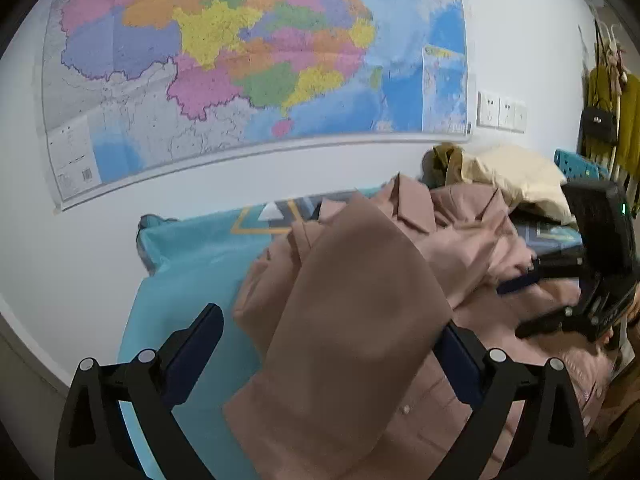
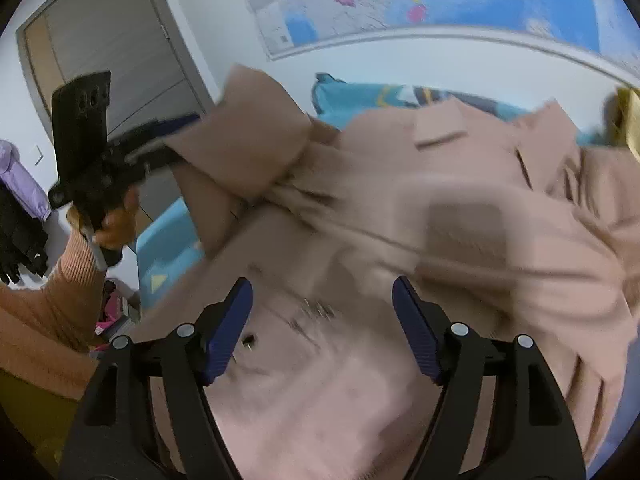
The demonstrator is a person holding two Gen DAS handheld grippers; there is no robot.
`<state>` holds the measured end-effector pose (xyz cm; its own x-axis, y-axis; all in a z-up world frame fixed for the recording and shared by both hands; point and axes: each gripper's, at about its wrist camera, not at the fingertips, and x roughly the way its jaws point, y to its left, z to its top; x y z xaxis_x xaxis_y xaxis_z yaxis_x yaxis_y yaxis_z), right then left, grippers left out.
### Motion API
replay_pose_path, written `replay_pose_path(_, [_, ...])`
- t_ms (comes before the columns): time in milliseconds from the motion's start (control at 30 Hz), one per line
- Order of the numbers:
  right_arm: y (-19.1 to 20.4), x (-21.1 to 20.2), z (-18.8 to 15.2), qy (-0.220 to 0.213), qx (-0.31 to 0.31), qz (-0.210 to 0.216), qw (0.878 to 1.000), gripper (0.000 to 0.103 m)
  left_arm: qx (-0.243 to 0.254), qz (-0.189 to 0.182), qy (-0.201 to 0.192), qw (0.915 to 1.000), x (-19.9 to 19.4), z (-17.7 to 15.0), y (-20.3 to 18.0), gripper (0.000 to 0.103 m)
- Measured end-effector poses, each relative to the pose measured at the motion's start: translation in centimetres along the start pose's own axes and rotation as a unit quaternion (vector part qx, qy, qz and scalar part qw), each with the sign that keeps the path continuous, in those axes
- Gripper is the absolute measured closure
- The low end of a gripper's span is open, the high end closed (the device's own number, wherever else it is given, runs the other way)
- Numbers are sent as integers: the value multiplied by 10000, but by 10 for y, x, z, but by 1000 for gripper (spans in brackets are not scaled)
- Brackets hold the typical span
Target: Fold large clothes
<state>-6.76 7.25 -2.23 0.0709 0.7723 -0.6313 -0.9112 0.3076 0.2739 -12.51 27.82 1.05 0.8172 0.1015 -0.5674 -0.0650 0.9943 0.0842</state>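
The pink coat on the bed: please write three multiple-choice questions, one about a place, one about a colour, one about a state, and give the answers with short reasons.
1. Where does the wall map hang?
A. above the bed
B. on the door
C. on the floor

2. What colour is the bed sheet under the coat?
A. red
B. turquoise
C. black

3. How does the left gripper stand?
A. shut on a button
C. shut on the sheet
B. open, with a sleeve lying between its fingers

Answers: 1 A, the map is on the white wall behind the bed. 2 B, turquoise cloth shows beside the coat. 3 B, both pads stand apart from the sleeve.
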Motion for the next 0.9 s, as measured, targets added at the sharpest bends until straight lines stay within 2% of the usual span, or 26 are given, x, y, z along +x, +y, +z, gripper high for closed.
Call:
replay_pose_path(67, [7, 6, 7, -66, -16, 187, 9998, 31, 116, -162, -1, 9998, -4, -7, -5, 7])
replay_pose_path(133, [9, 9, 13, -75, 40, 354, 9993, 31, 360, -115, -36, 9993, -7, -13, -15, 7])
replay_pose_path(267, [9, 15, 20, -101, 125, 192, 9997, 31, 152, -253, -91, 9995, -13, -25, -5, 7])
replay_pose_path(333, [5, 20, 20, -31, 240, 206, 9995, 31, 23, -139, -59, 9999, -14, -35, 4, 7])
replay_pose_path(367, [3, 26, 19, 49, 283, 68, 9996, 31, -96, 30, 111, 9999, -9, -42, 14, 7])
replay_pose_path(433, [-2, 33, 18, 178, 331, 9, 9993, 31, -316, 80, 389, 9987, 1, -51, 27, 7])
replay_pose_path(533, [-9, 39, 12, 283, 505, 61, 9983, 31, -817, 24, 951, 9921, 23, -71, 51, 7])
replay_pose_path(600, [-11, 38, 9, 293, 547, 54, 9981, 31, -1095, -145, 1285, 9855, 41, -81, 60, 7])
replay_pose_path(667, [-15, 36, 7, 278, 577, 61, 9979, 31, -1346, -408, 1341, 9809, 48, -84, 63, 24])
replay_pose_path(700, [-17, 32, 6, 252, 584, 32, 9980, 31, -1377, -551, 1265, 9808, 47, -81, 62, 48])
replay_pose_path(767, [-20, 25, 2, 214, 587, -29, 9980, 31, -1336, -631, 1041, 9835, 38, -73, 55, 69])
replay_pose_path(800, [-23, 22, 1, 177, 605, -60, 9980, 31, -1303, -736, 986, 9838, 34, -68, 51, 88])
replay_pose_path(833, [-26, 18, 0, 132, 644, -83, 9978, 31, -1246, -919, 901, 9838, 28, -59, 44, 94])
replay_pose_path(900, [-33, 6, -1, 22, 737, -107, 9972, 31, -1067, -1110, 685, 9857, 17, -43, 28, 94])
